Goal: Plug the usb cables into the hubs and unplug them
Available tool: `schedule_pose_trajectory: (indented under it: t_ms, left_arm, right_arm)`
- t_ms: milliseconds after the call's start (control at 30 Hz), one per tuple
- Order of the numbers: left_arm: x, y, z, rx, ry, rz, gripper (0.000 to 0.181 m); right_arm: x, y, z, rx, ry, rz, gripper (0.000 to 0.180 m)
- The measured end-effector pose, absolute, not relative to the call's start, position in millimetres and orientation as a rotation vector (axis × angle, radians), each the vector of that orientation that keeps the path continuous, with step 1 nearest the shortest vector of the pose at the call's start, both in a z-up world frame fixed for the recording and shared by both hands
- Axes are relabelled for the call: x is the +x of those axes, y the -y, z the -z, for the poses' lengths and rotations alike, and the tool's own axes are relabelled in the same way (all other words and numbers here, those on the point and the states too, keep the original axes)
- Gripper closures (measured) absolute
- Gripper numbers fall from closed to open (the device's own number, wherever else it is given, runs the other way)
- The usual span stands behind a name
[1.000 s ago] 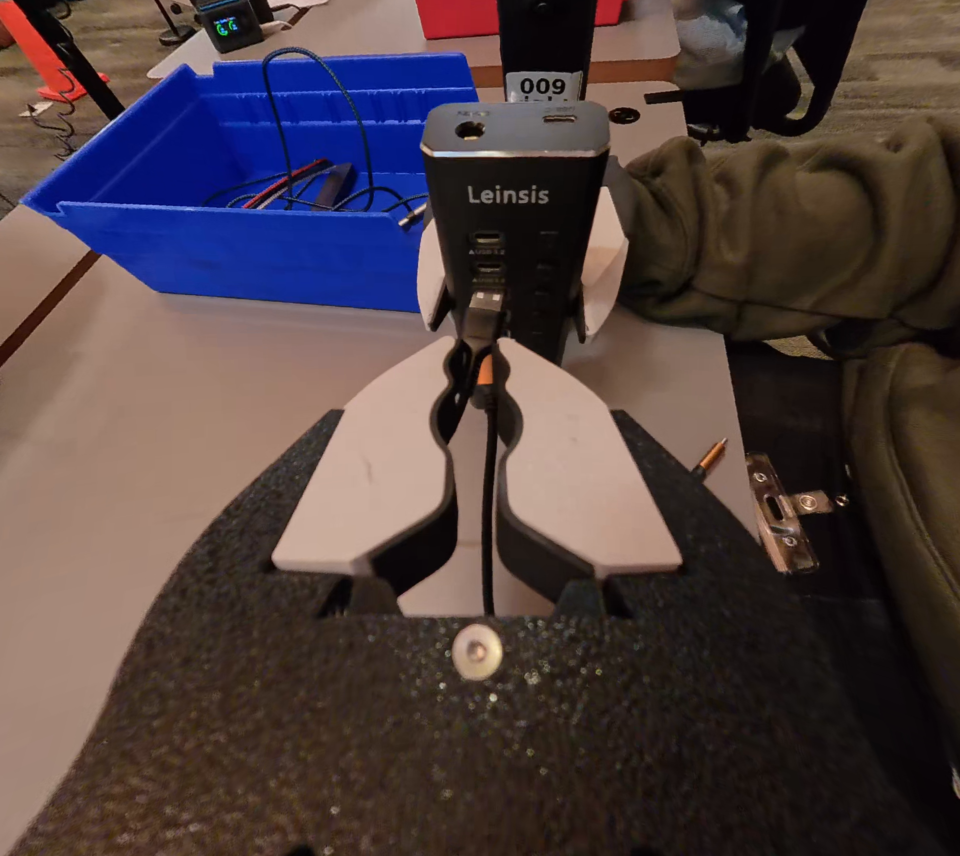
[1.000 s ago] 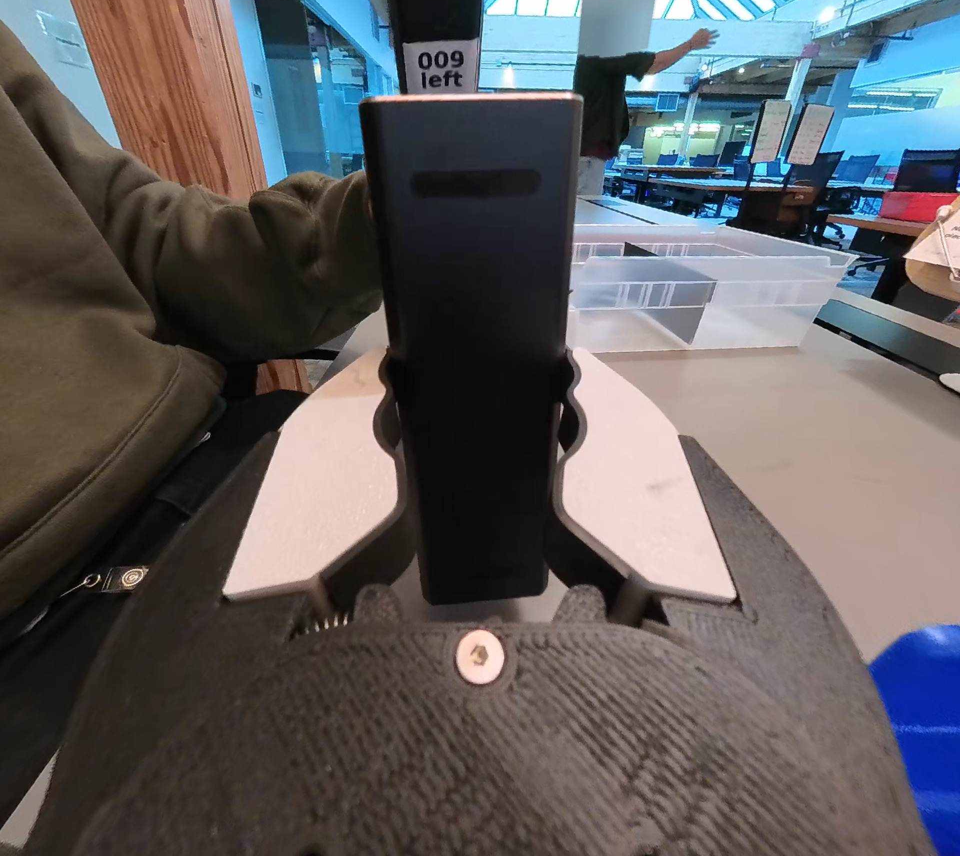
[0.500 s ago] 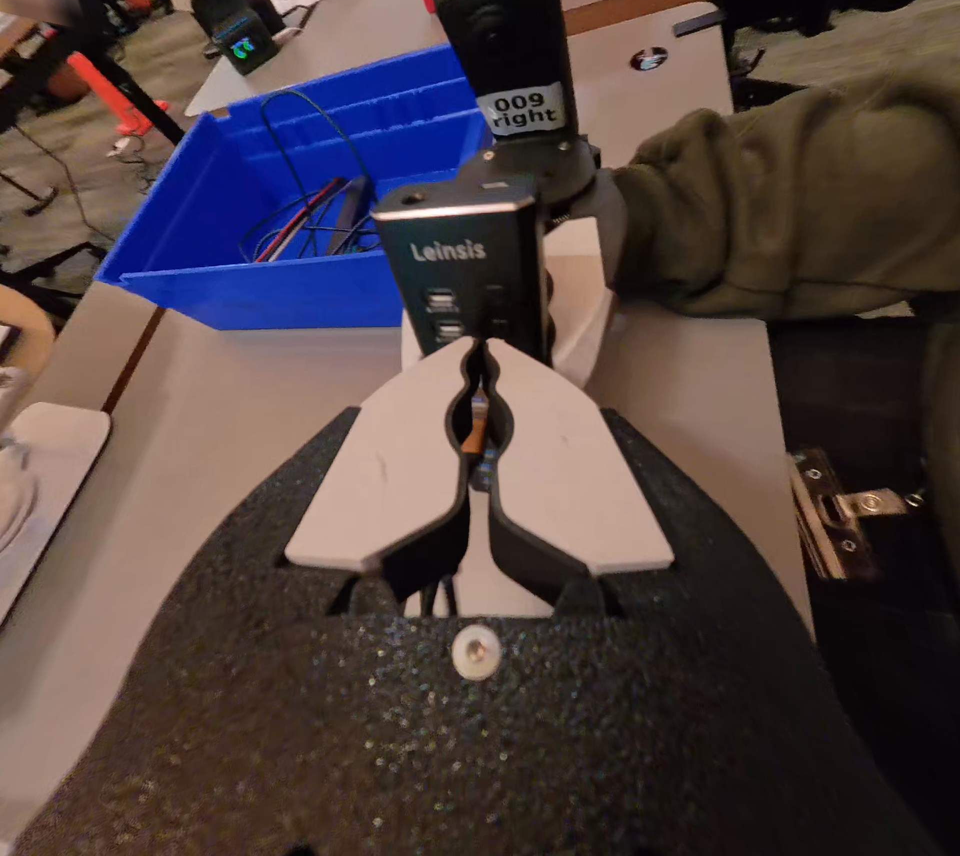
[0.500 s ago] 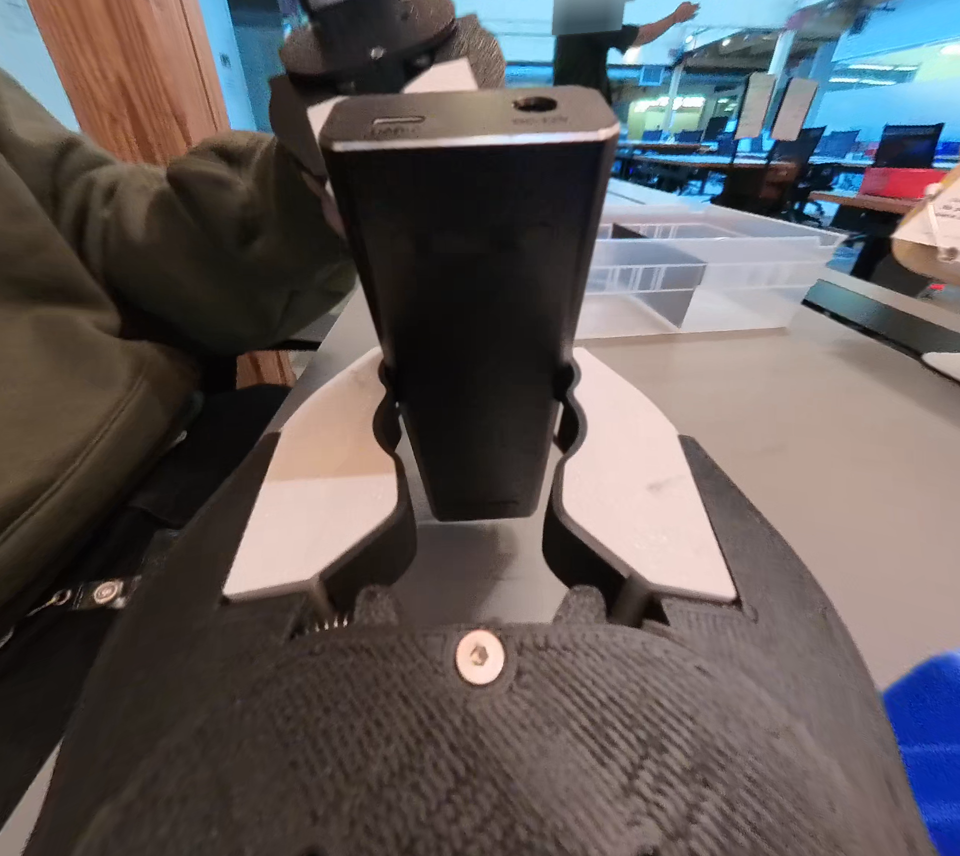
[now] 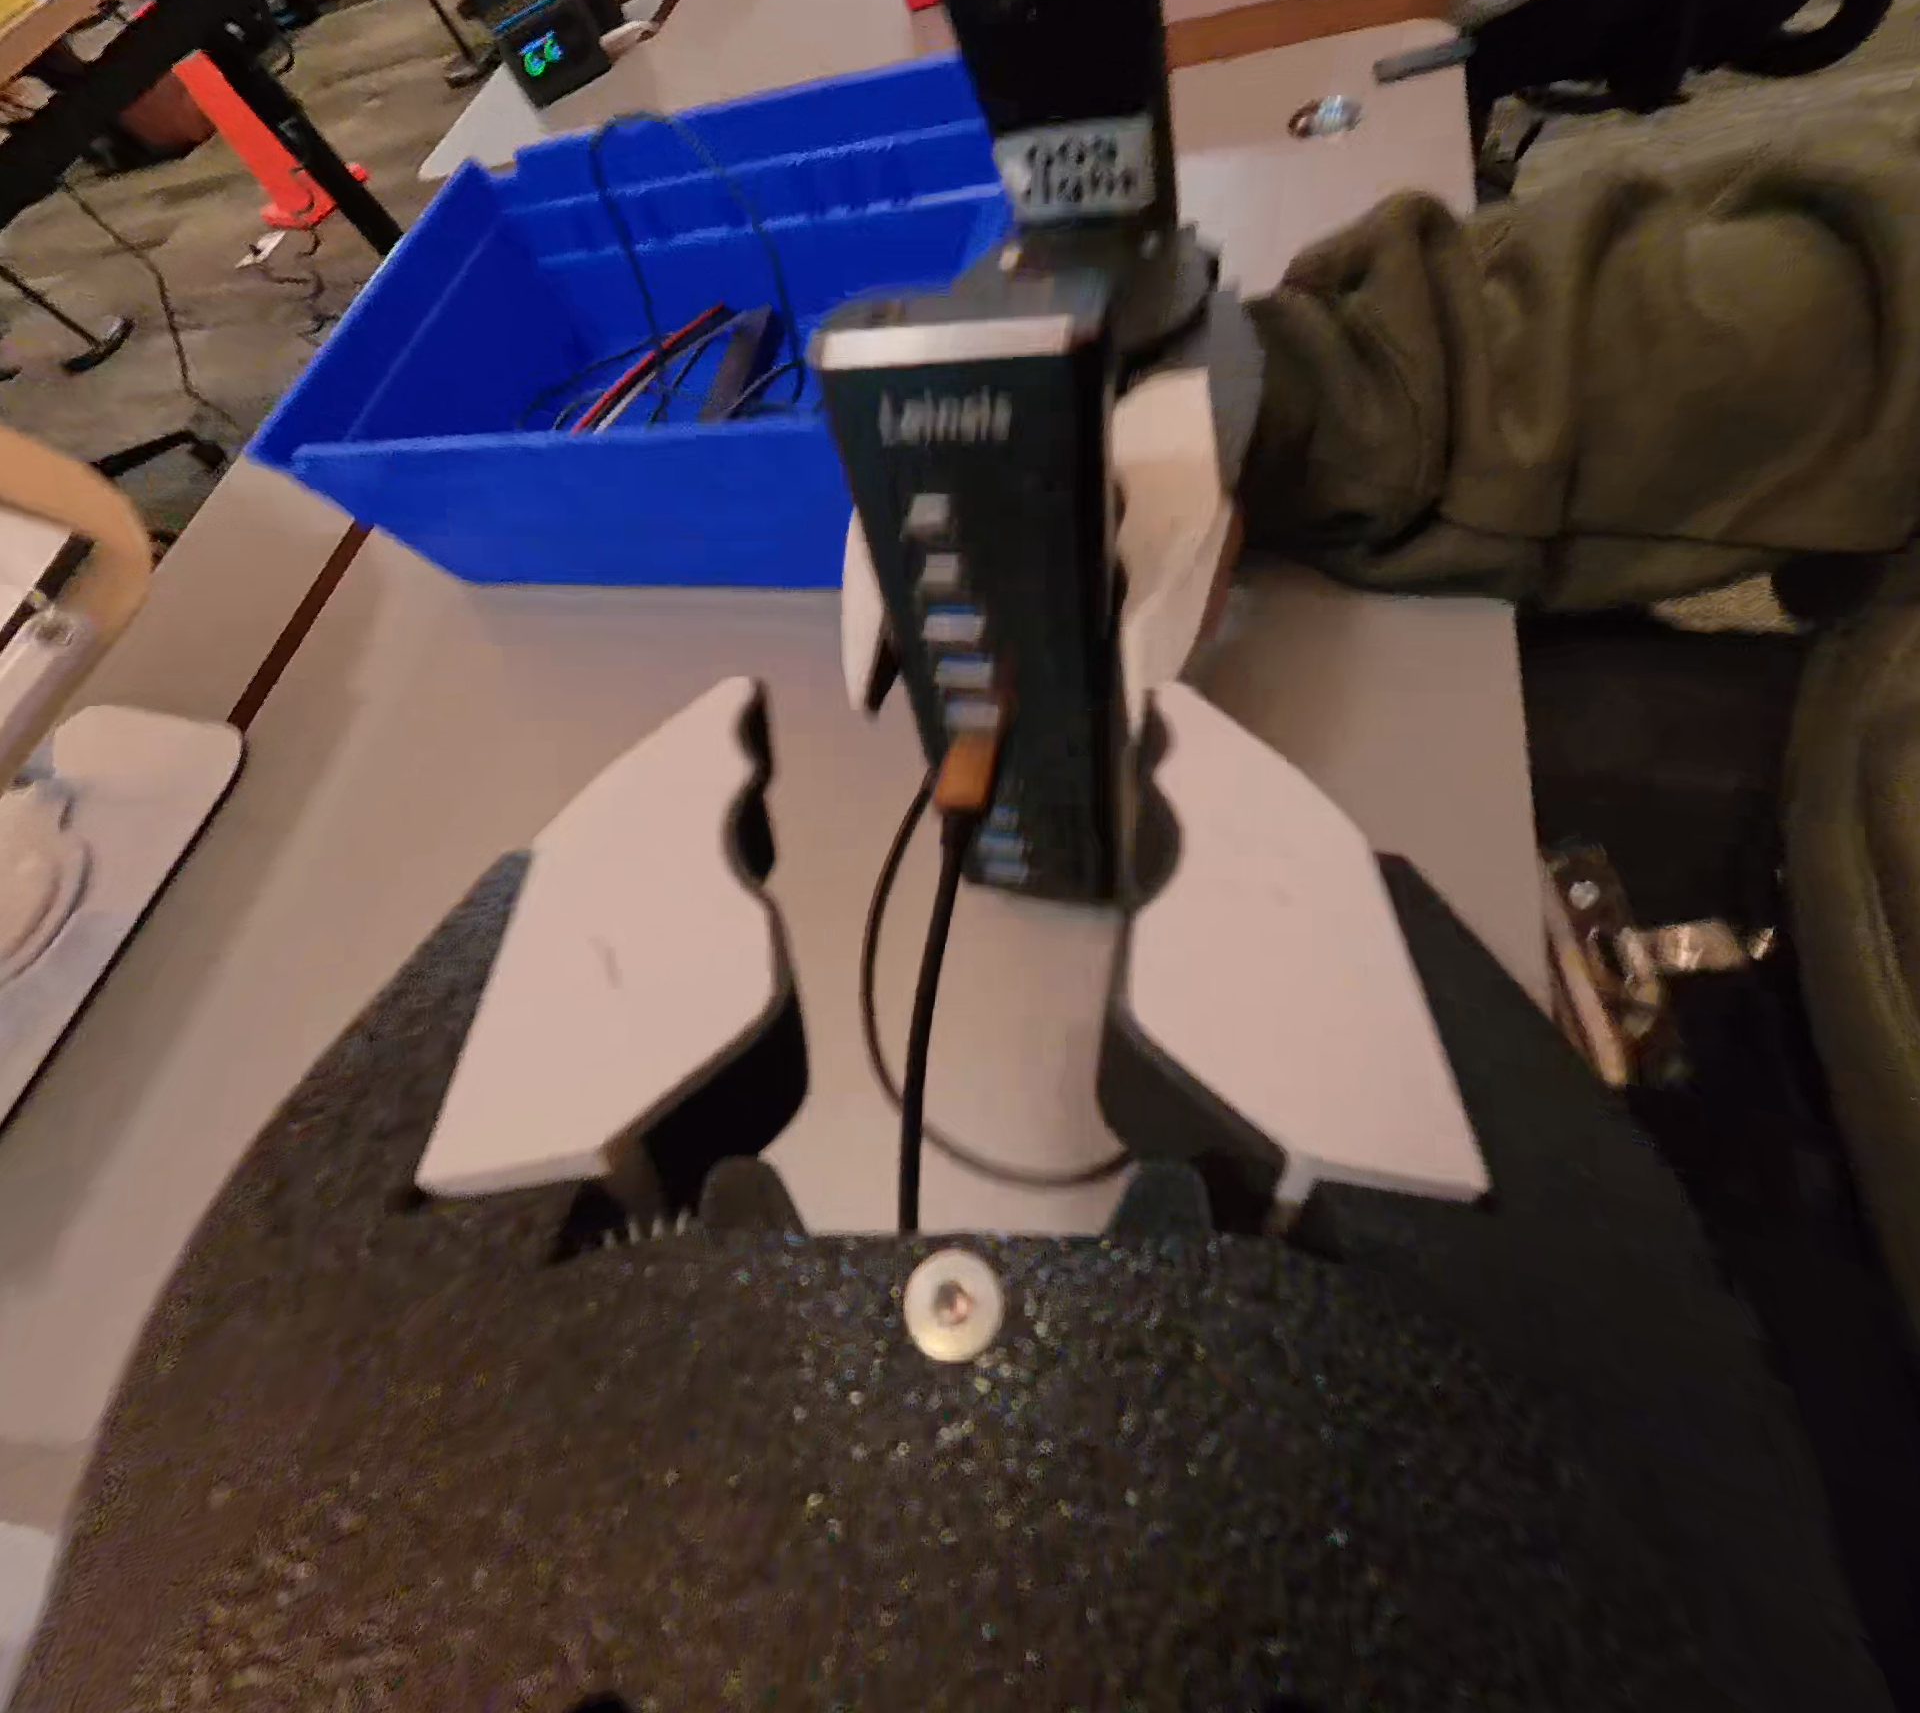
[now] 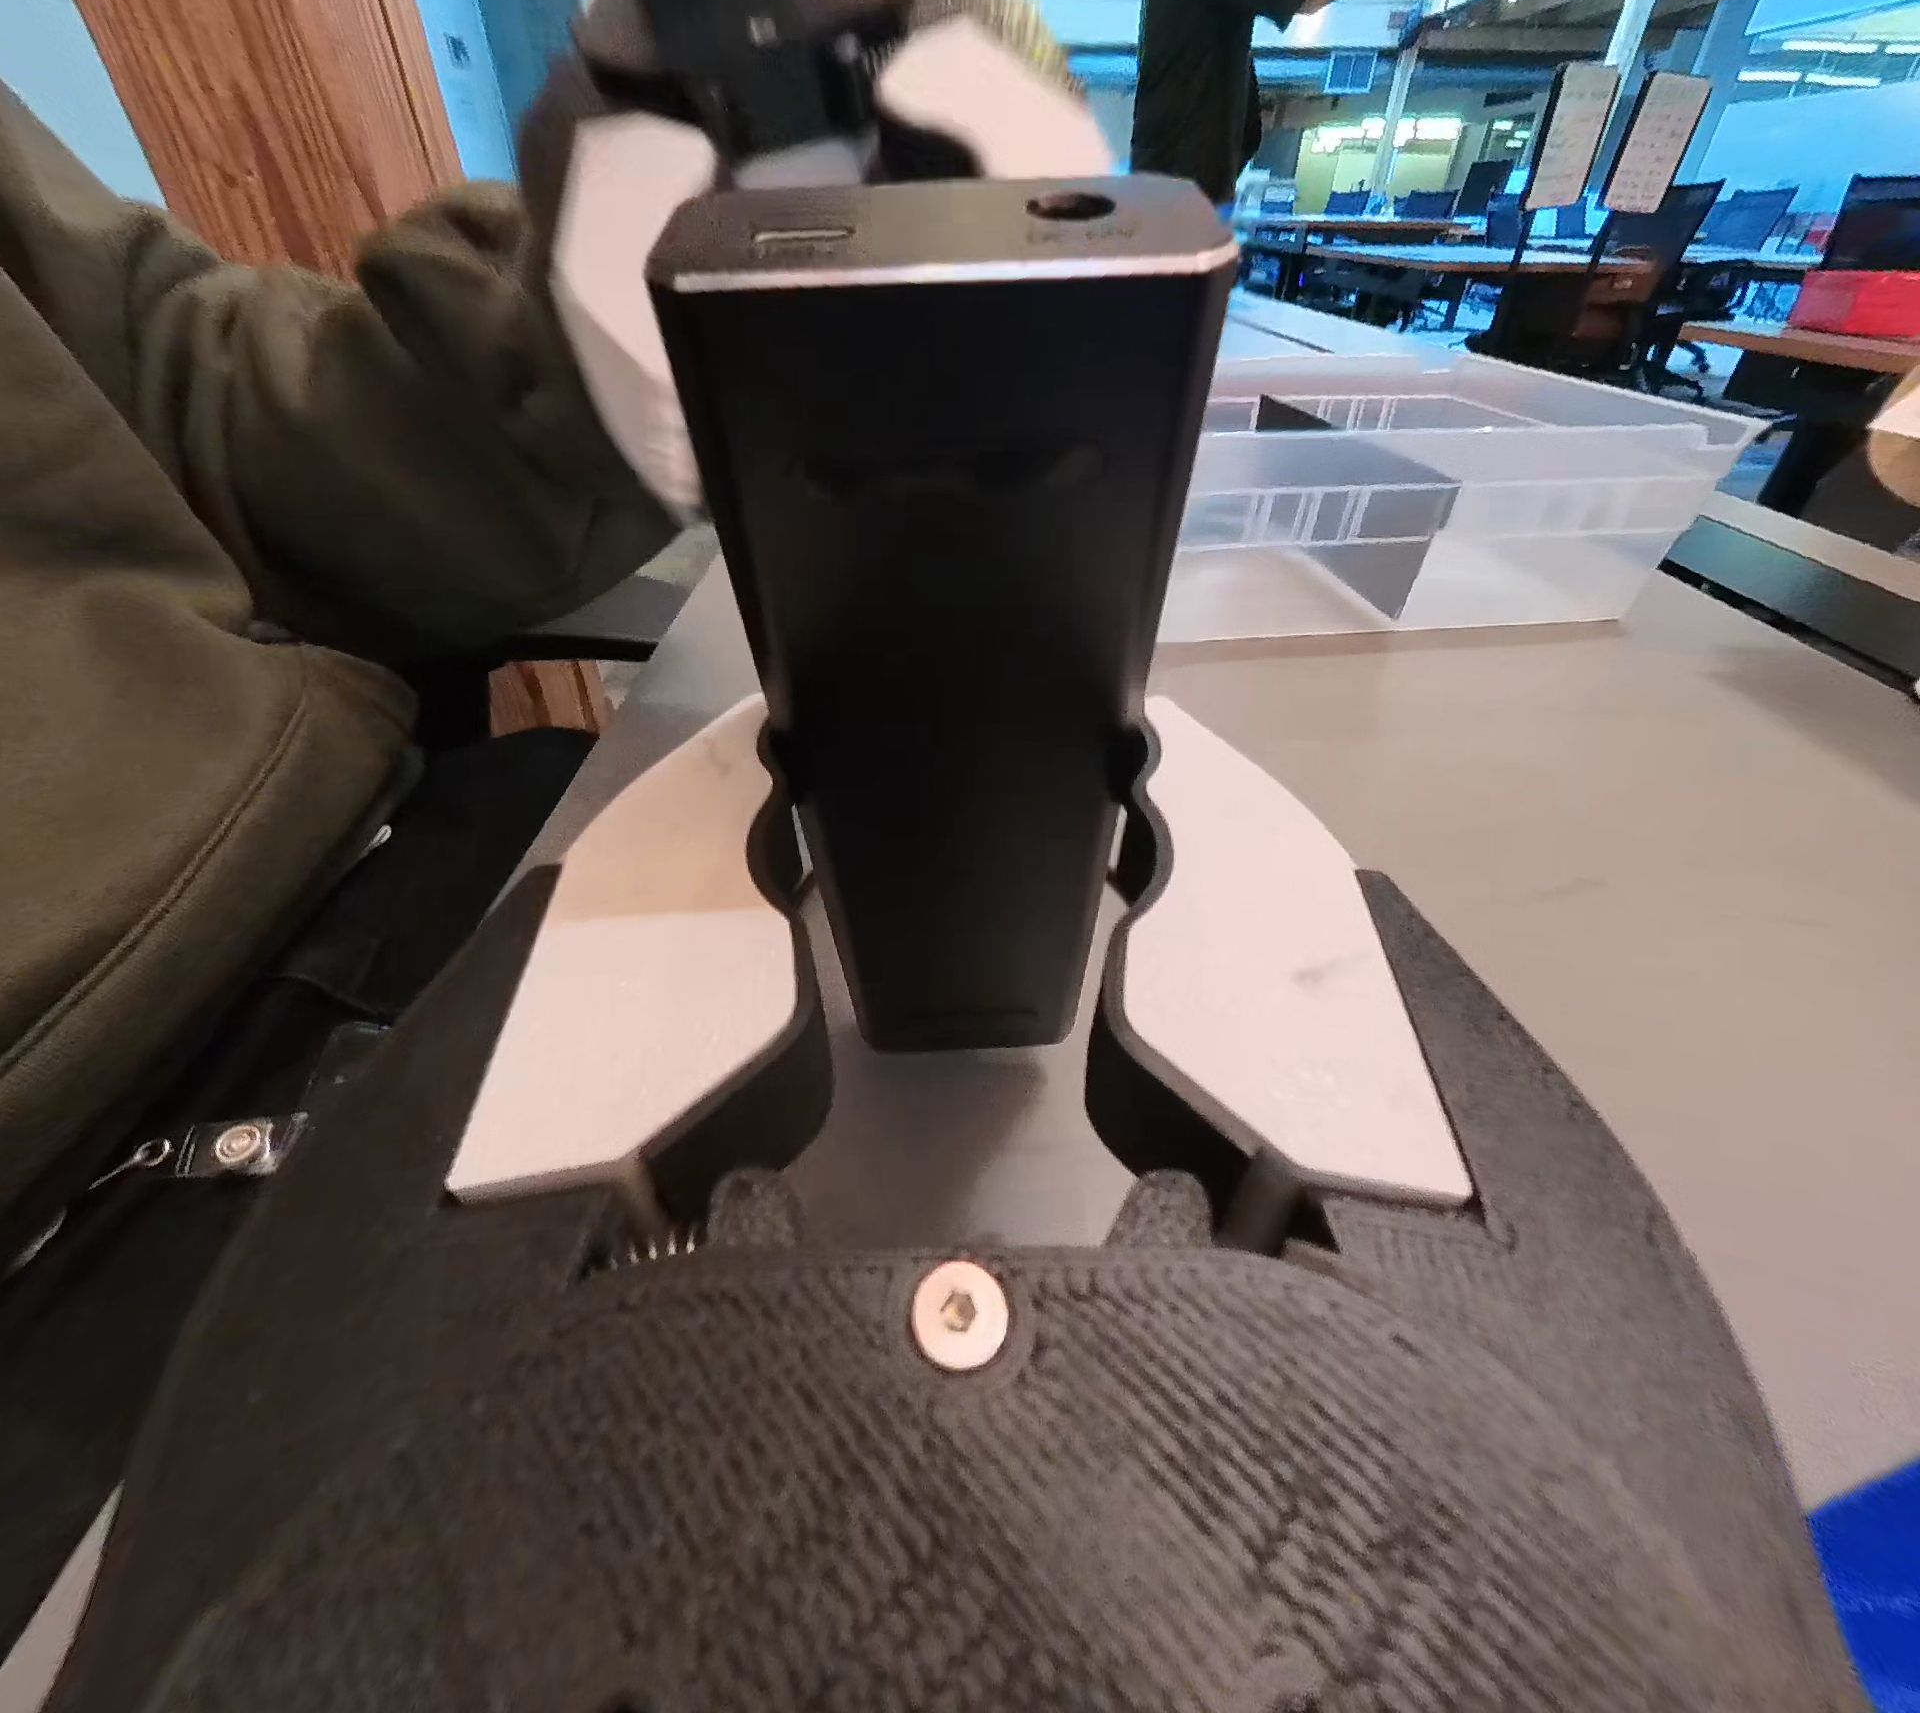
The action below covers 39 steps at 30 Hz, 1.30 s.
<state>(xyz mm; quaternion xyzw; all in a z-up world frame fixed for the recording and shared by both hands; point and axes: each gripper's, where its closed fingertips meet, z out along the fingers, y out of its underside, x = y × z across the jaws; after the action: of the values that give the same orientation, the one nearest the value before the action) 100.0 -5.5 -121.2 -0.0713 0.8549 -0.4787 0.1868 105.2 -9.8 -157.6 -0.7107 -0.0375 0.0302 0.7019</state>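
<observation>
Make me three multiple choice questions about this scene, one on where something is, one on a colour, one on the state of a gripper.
1. Where is the cable's plug?
A. In the blue bin
B. In a port on the hub
C. Flat on the table

2. What colour is the bin holding spare cables?
A. Blue
B. Green
C. Yellow

3. How is the left gripper?
A. Shut on the plug
B. Shut on the hub
C. Open

Answers: 1 B, the plug sits in the hub's port row. 2 A, its walls are blue. 3 C, its fingers stand apart, clear of the plug.
</observation>
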Motion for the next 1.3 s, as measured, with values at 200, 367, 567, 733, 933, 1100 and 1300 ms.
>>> schedule_pose_trajectory:
  t_ms: [200, 367, 567, 733, 933, 1100, 1300]
  left_arm:
    - [109, 64, 105, -0.173, -2.399, 1.389, 0.122]
    - [109, 64, 88, -0.149, -2.321, 1.536, 0.18]
    - [129, 33, 56, -0.355, -2.227, 1.743, 0.172]
    - [122, 36, 93, -0.27, -2.367, 1.601, 0.107]
    - [113, 57, 117, -0.143, -2.463, 1.533, 0.116]
    - [118, 64, 114, -0.149, -2.493, 1.493, 0.118]
    - [127, 63, 112, -0.169, -2.48, 1.404, 0.119]
  right_arm:
    - [101, 3, 166, -1.649, 0.113, -0.034, 0.119]
    - [114, 9, 158, -1.585, 0.006, -0.079, 0.116]
    - [116, 12, 154, -1.552, 0.023, 0.002, 0.119]
    - [113, 22, 141, -1.442, 0.035, -0.053, 0.119]
    - [101, 16, 140, -1.452, 0.091, -0.096, 0.119]
    - [108, 16, 135, -1.453, 0.031, -0.088, 0.119]
    - [118, 13, 124, -1.403, -0.04, -0.022, 0.115]
